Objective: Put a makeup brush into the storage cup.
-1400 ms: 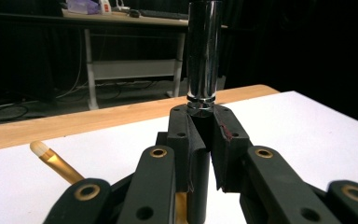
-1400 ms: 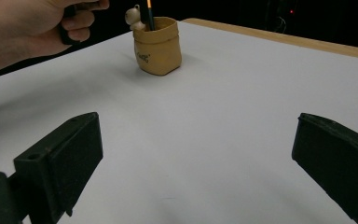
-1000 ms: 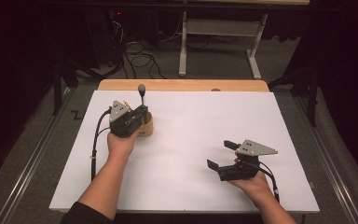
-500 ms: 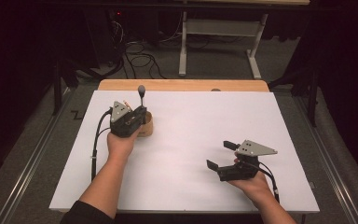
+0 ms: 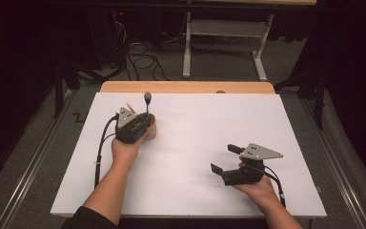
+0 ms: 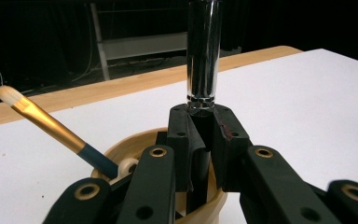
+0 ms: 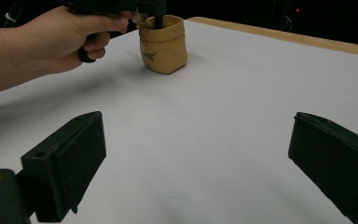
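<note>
Chrome-handled and upright, a makeup brush (image 6: 204, 51) stands with its long axis vertical, head up, as my left gripper (image 6: 200, 140) clamps its dark lower shaft over the tan cup (image 7: 163, 44) near the far left of the white table (image 5: 209, 138). A gold-ferruled paintbrush (image 6: 46, 123) leans left out of that cup. My right gripper (image 5: 231, 160) rests well apart, jaws wide and empty. The clamped brush's head is cut off in the left gripper view, and its foot is hidden in the cup.
</note>
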The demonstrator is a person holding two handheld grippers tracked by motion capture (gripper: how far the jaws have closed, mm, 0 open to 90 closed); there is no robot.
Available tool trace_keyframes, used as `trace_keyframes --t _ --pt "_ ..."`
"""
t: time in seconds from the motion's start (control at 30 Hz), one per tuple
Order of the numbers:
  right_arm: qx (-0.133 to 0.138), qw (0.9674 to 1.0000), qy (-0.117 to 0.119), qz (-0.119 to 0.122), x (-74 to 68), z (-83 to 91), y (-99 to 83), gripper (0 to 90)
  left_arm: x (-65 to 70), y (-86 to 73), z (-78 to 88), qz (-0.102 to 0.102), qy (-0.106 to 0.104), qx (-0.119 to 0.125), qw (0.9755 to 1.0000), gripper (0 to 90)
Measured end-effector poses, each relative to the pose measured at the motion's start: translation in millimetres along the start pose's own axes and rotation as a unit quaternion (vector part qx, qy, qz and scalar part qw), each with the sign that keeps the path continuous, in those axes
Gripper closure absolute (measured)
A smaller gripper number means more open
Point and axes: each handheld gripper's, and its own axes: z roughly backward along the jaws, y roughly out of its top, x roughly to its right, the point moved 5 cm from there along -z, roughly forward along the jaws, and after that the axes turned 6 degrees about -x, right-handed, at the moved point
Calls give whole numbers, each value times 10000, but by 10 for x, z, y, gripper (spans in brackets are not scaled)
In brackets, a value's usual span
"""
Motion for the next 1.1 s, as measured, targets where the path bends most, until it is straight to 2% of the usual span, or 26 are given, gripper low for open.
trace_keyframes --t 0.23,0.6,0.67,0.77,1.1 --pt "3 10000 14 -35 -8 -9 0 53 17 -51 -21 -111 -5 -145 9998 791" --pt "0 10000 31 -35 -15 -14 -1 58 10 -59 -38 -55 13 -201 9998 785" --pt "-1 10000 30 -36 -15 -15 -1 58 19 -49 -34 -41 -43 -153 9999 744" --pt "-5 10000 30 -43 -15 -17 -2 59 43 -12 -22 -42 -48 -44 10000 633" --pt "-32 10000 41 10 -18 -25 -6 60 78 -3 -21 -65 -154 -35 9999 572"
